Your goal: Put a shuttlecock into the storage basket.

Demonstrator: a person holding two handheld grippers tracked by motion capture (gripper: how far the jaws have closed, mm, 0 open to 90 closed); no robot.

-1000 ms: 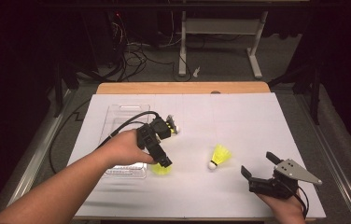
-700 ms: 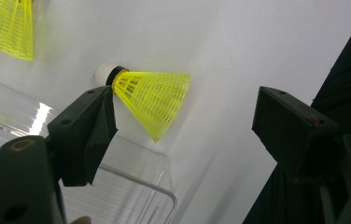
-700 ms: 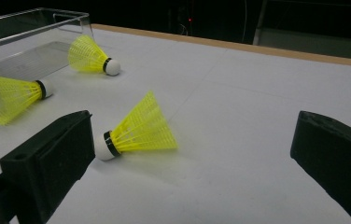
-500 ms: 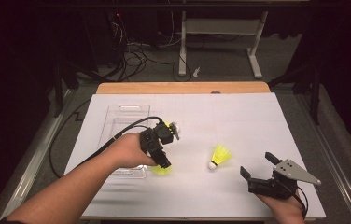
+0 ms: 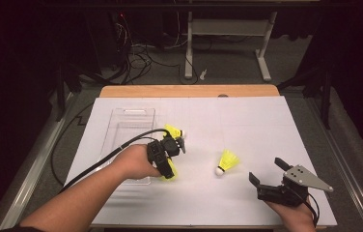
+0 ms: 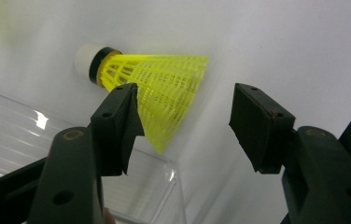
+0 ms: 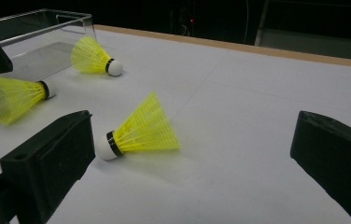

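Left gripper view showed the left gripper (image 6: 185,123) released, jaws spread over a yellow shuttlecock (image 6: 157,88) lying on its side just beside the clear tray (image 6: 155,186); long axis crosswise to the jaws, white cork away from the tray. Mesh plastic skirt, conical, light. Right gripper (image 5: 270,178) parted, well apart from the tray, farther off.

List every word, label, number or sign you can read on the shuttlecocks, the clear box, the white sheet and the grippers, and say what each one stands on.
None: no readable text.
Shuttlecocks: plain yellow skirts, white corks, black bands, no print.
Clear box: no label visible.
White sheet: blank.
Left gripper and right gripper: black jaws, no markings visible.
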